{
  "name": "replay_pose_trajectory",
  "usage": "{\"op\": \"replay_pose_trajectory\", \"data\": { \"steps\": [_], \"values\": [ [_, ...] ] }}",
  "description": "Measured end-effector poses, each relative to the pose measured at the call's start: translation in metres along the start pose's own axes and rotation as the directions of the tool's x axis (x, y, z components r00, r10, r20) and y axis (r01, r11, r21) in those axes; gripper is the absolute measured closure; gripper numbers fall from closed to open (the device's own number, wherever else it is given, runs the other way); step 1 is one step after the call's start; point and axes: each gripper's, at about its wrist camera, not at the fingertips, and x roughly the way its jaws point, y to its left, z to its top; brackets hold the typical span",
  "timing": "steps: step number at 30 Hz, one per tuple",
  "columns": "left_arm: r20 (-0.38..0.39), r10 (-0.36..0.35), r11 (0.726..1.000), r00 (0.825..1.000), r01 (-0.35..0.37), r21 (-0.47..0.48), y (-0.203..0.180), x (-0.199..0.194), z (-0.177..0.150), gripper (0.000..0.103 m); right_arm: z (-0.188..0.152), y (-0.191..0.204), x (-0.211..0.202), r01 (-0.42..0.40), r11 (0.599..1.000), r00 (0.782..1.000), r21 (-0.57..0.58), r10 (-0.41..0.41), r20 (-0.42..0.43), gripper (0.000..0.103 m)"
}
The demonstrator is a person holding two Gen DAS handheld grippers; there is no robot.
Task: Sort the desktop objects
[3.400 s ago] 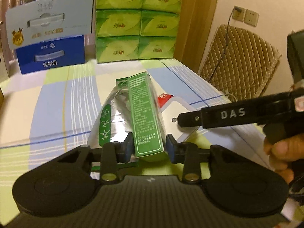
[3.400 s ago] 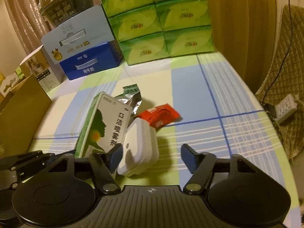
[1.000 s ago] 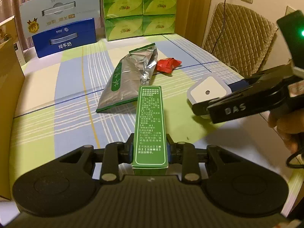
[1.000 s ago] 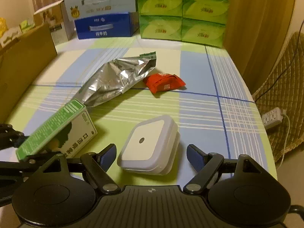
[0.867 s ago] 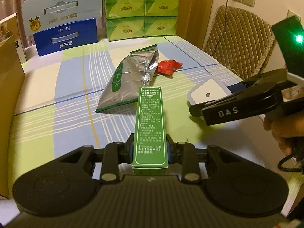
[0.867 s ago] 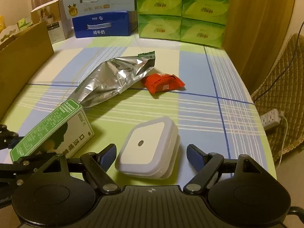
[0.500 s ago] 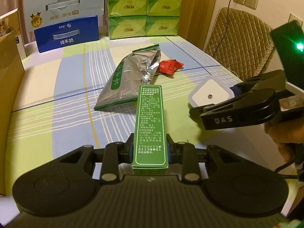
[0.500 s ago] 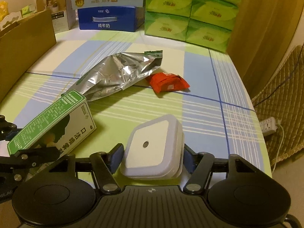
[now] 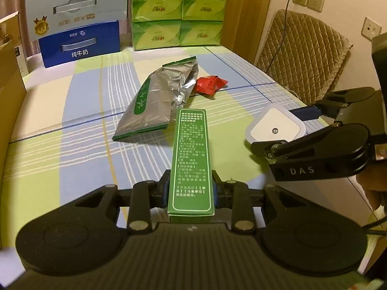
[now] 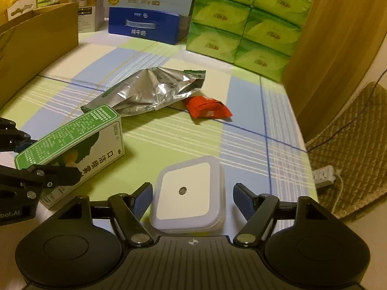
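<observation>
Green box [image 9: 191,162], long and narrow with white Chinese print on its top face, is pinched at its near end between the pads of the left gripper [image 9: 191,189], its far end reaching out over the checked tablecloth [image 9: 79,120]. From the right wrist view the box's white side shows large Chinese characters and a dark head silhouette [image 10: 72,145]. Just right of the box lies a white square night light [image 10: 188,193] with a small round sensor in its middle; it rests on the cloth between the fingers of the right gripper [image 10: 191,199], whose jaws are opening, with a gap on the right side and the left pad close beside it. The right gripper's side arm reads "DAS" in the left wrist view. Beyond the box's far end lies a crumpled silver foil bag [image 9: 162,99] with a green strip, and touching the bag's right edge is a small red packet [image 9: 210,84]. Farther behind the box stand a blue and white milk carton case [image 9: 79,21] printed "纯牛奶" and a stack of green tissue packs [image 9: 179,12]. Left of the box is a brown cardboard box [image 10: 36,43].
</observation>
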Motion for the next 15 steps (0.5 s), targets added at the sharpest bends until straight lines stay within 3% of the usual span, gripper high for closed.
{"op": "replay_pose_trajectory", "data": {
  "steps": [8,11,15],
  "values": [
    [0.014,0.002,1.0,1.0,-0.002,0.023,-0.0019,0.0021,0.0024,0.077,-0.0018,0.0077,0.0069,0.004,1.0,1.0,-0.025,-0.004,-0.021,0.031],
    [0.015,0.01,0.998,1.0,-0.011,0.06,-0.0056,0.0044,0.0042,0.077,-0.0018,0.0076,0.0074,0.005,1.0,1.0,-0.023,-0.006,-0.022,0.04],
    [0.009,0.019,0.996,1.0,-0.02,0.091,-0.0087,0.0079,0.005,0.077,-0.0015,0.0058,0.0067,0.002,1.0,1.0,-0.011,-0.002,-0.022,0.041]
  ]
}}
